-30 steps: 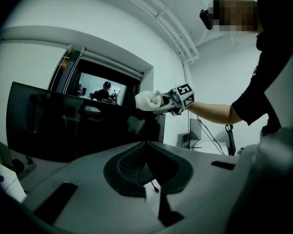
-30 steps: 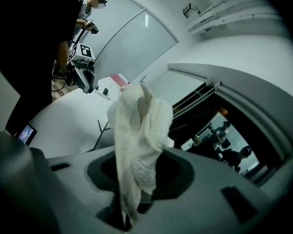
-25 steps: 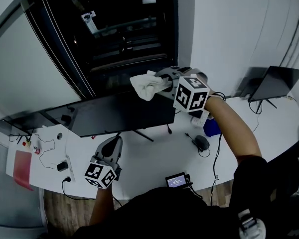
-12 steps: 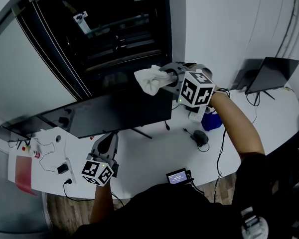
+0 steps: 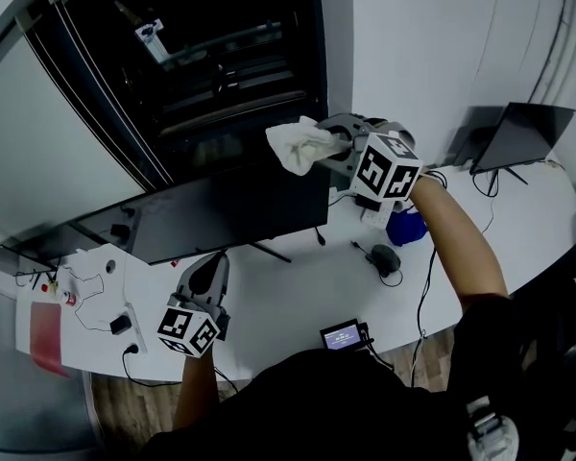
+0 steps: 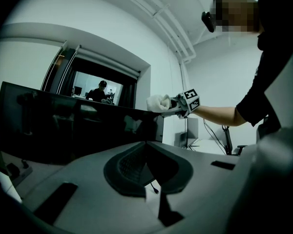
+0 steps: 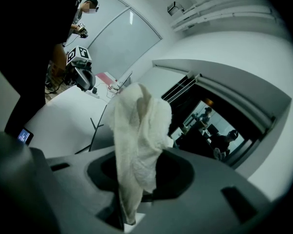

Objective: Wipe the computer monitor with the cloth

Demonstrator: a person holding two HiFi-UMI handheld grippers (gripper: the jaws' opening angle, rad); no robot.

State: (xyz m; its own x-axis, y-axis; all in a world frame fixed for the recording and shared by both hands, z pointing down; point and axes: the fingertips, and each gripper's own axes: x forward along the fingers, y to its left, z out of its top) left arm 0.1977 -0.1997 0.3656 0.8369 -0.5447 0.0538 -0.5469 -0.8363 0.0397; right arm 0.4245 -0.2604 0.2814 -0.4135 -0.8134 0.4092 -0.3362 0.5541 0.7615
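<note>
So, not much has shifted since a second ago. The right gripper [image 5: 341, 145] has drifted a little up and to the right in the head view, taking the crumpled white terry cloth [image 5: 300, 146] with it. The left gripper [image 5: 214, 265] has stayed low over the white bench [image 5: 298, 296], in front of the wide black computer monitor [image 5: 230, 214] (the head camera has nudged a bit too, so some of that shift is just the view). Half a second ago the cloth was closer to the monitor's upper right corner. Now it sits a touch higher above that corner, against the dark window [image 5: 221, 56] behind.

The right jaws are clamped tight on the cloth, pinching it near one end. The left jaws are closed on each other with nothing between them, just a sliver of bench showing past them.

The cloth itself is a bunched, fluffy wad with soft folds. In the right gripper view it stands up out of the jaws and flops over at the top. From the left gripper view it hangs right by the monitor's top edge at the right end, and I can't tell whether it's actually touching. The monitor is dark and glossy, with reflections across it.
</note>
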